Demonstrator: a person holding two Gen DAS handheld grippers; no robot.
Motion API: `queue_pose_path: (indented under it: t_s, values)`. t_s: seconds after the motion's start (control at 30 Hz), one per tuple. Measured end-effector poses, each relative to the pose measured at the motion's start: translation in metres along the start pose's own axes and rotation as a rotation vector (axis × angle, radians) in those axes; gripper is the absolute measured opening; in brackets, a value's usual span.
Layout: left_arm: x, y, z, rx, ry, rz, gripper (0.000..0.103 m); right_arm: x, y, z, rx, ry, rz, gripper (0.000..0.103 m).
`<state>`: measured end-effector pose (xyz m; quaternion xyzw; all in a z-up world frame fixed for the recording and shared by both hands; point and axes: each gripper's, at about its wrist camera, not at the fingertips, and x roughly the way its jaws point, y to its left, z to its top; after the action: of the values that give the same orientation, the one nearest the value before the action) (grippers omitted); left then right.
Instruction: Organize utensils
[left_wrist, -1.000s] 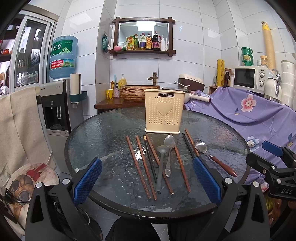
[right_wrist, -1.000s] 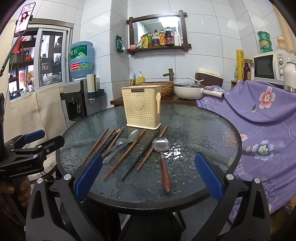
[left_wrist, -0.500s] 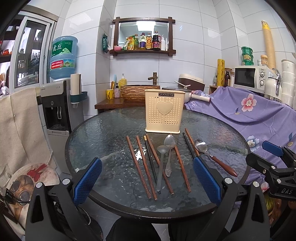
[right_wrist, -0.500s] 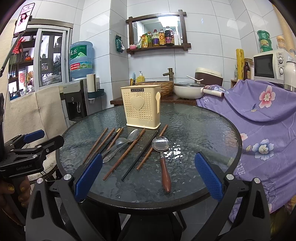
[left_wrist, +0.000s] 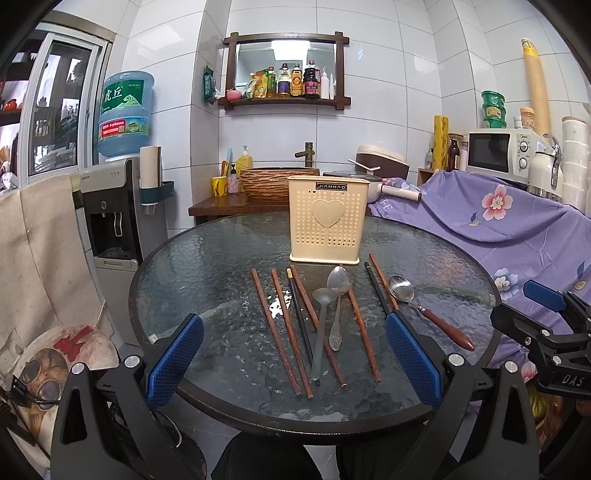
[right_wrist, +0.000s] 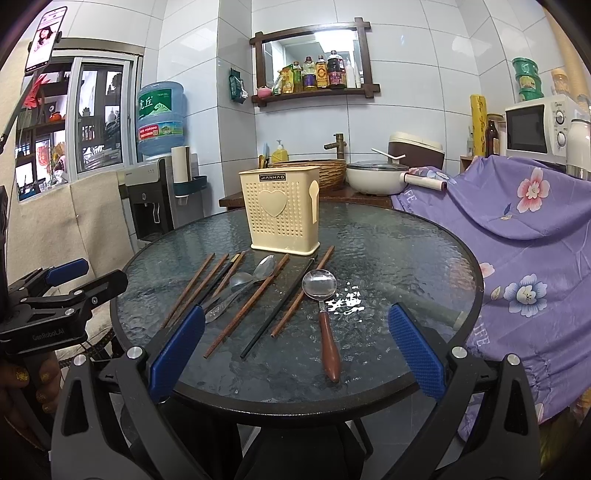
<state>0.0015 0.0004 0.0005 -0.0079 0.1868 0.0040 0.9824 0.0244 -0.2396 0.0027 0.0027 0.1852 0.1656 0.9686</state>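
A cream perforated utensil holder (left_wrist: 328, 220) (right_wrist: 281, 209) stands upright on the round glass table (left_wrist: 207, 266) (right_wrist: 399, 243). In front of it lie several brown chopsticks (left_wrist: 273, 325) (right_wrist: 246, 306), black chopsticks (left_wrist: 300, 314) (right_wrist: 276, 312), two metal spoons (left_wrist: 338, 299) (right_wrist: 242, 287) and a wooden-handled spoon (left_wrist: 424, 308) (right_wrist: 325, 314). My left gripper (left_wrist: 293, 358) hovers open at the table's near edge, nothing between its fingers. My right gripper (right_wrist: 295, 347) is likewise open and empty, just short of the wooden-handled spoon.
A purple floral cloth (left_wrist: 498, 218) (right_wrist: 524, 229) covers furniture to the right. A water dispenser (left_wrist: 118, 206) stands at the left, a counter with a basin (left_wrist: 277, 182) behind the table. A hand (right_wrist: 26, 384) holds the left gripper.
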Motion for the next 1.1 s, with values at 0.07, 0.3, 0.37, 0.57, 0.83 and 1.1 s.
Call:
queue_pose_path:
  t_s: [0.07,0.3,0.37,0.57,0.83,1.1]
  values:
    - [0.0,0.0,0.0,0.001,0.001,0.001,0.097,0.001,-0.001,-0.001,0.003,0.002,0.0,0.098]
    - [0.005,0.002,-0.006,0.002,0.019,0.002,0.097,0.004,-0.003,-0.002,0.001,0.014,-0.01,0.098]
    - [0.009,0.005,-0.008,0.001,0.035,0.002,0.097,0.008,-0.006,-0.001,-0.001,0.027,-0.035,0.098]
    - [0.027,0.013,-0.008,0.01,0.094,0.031,0.097,0.033,-0.025,0.004,-0.005,0.113,-0.076,0.098]
    - [0.068,0.033,0.004,-0.026,0.218,0.041,0.097,0.097,-0.038,0.01,-0.031,0.328,-0.092,0.095]
    - [0.108,0.045,0.01,-0.021,0.311,0.035,0.089,0.149,-0.04,0.015,-0.077,0.461,-0.076,0.077]
